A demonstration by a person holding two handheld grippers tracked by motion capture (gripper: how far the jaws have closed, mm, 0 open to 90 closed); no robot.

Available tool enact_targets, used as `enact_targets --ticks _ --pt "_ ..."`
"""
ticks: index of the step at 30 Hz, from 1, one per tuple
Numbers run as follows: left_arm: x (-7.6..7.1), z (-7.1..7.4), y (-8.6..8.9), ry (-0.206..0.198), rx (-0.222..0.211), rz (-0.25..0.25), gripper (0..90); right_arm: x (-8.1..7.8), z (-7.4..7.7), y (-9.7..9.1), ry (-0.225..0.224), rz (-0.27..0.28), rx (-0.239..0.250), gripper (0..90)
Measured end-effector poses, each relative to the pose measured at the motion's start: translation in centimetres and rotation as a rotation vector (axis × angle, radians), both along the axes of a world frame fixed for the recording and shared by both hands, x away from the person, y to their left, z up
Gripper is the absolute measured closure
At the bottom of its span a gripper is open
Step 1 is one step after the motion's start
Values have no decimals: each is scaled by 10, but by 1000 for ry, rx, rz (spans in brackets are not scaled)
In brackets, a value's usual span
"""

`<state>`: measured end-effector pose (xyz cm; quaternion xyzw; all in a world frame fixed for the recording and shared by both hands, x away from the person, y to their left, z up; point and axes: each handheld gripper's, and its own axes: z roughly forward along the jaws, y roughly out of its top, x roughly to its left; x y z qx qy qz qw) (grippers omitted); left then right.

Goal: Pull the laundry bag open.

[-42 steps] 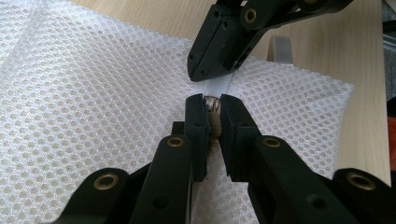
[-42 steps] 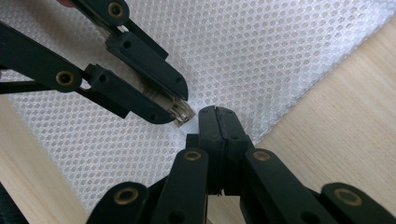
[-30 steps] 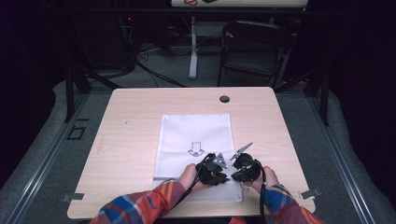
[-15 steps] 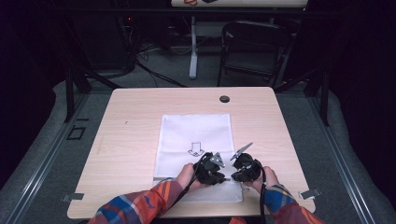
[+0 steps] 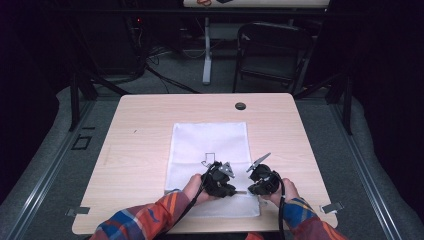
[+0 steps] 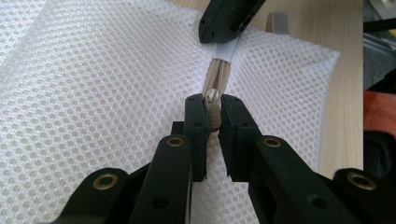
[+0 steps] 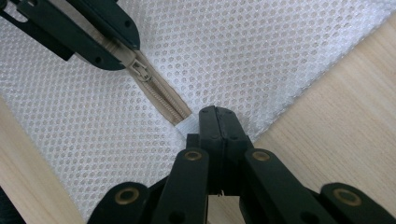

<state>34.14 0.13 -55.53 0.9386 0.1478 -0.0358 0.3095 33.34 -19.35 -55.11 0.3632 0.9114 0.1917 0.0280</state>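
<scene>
A white mesh bag (image 5: 210,150) lay flat at the centre of the wooden desk (image 5: 140,130), its zip edge toward the lower frame. In the left gripper view the left gripper (image 6: 212,109) had its fingers nearly shut on the zip pull (image 6: 213,99), at mid-frame. In the right gripper view the right gripper (image 7: 217,122) had its fingers fully shut on the white tab (image 7: 189,123) at the end of the zip (image 7: 161,95), just left of centre. The one probably anchored the bag so that the other could run the slider. The mesh was fine and honeycombed, the zip tape beige, the fingers matt black
</scene>
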Motion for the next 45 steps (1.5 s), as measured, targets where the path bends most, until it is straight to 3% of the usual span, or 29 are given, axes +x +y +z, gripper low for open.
enact_targets --ticks 7,8,11,16,18,22,25,27,28,35,43,45 --pt "0 -2 11 14 0 9 817 0 0 0 2 7 -5 900" --pt "0 -2 11 13 6 9 817 -1 -1 1 -1 -10 12 900" --pt "0 -4 11 22 -10 8 815 0 1 1 10 4 -4 900" --pt "2 -5 10 26 3 12 813 -1 2 4 0 22 -27 899" --pt "2 -5 10 32 -2 13 812 -1 3 4 7 20 0 900" --pt "2 -6 8 31 -4 8 810 -4 5 15 -22 41 42 900" --pt "0 -6 7 18 1 10 809 -3 4 22 -19 64 31 900" --pt "0 -7 7 26 -19 9 808 -3 1 23 -10 64 21 900" --pt "0 -7 7 14 -6 11 807 -2 -1 23 -6 64 11 900" --pt "-4 -7 3 -18 5 8 808 -3 -5 21 -4 52 66 900" --pt "-6 -5 1 -41 23 14 817 -5 -2 24 -25 87 -4 900" --pt "-6 -5 1 -37 18 13 818 -6 -4 24 -24 71 36 900"
